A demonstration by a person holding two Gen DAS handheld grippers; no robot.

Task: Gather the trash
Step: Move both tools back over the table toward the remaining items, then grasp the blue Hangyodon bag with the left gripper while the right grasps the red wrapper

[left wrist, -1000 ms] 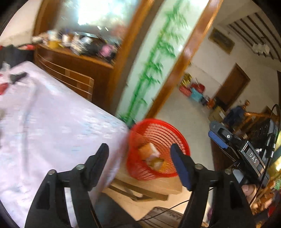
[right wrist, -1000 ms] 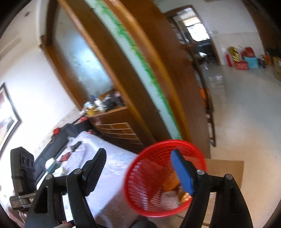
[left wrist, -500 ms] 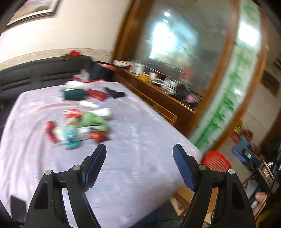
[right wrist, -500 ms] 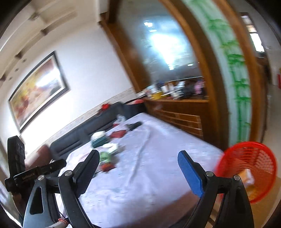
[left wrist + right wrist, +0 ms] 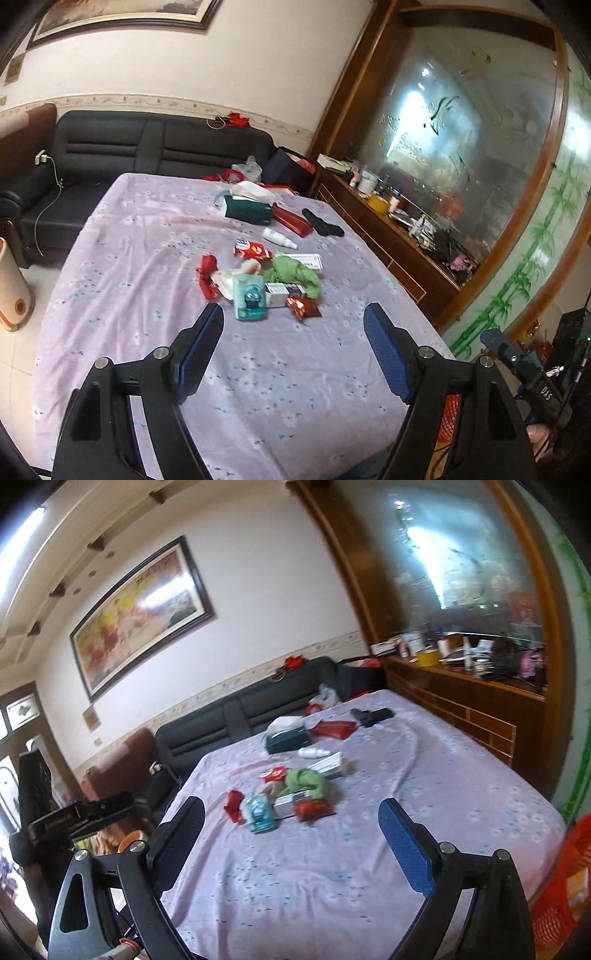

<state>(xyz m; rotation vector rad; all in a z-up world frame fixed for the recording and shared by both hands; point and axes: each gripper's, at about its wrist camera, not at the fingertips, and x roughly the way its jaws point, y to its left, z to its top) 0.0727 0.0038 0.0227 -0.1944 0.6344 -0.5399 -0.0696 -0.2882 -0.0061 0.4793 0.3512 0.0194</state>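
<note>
Two hand-held grippers face a table (image 5: 140, 229) under a lilac flowered cloth. The left hand-held gripper (image 5: 293, 328) hangs over the near part of the cloth with its jaws spread wide and nothing between them. The right hand-held gripper (image 5: 291, 814) is likewise empty, its jaws opening. Trash lies in a loose heap (image 5: 258, 280) near the middle of the table, well apart from both grippers: a crumpled red wrapper (image 5: 207, 275) on its left, a teal packet (image 5: 250, 297) at the front, a small white box (image 5: 279, 293) just beside that, a shiny red wrapper (image 5: 303, 307) at the front right, a green wad (image 5: 295, 275) behind, and a red-and-white packet (image 5: 253, 250) further back. Beyond the heap sit a white bottle (image 5: 279, 238) on its side, a dark green tissue box (image 5: 248, 210), a red case (image 5: 291, 220) and a black object (image 5: 323, 223). A red mesh basket (image 5: 557, 893) stands off the table's near right corner, partly cut off at the edge of the right wrist view, with something pale inside it. A black sofa (image 5: 110, 147) runs along the wall behind the table.
</note>
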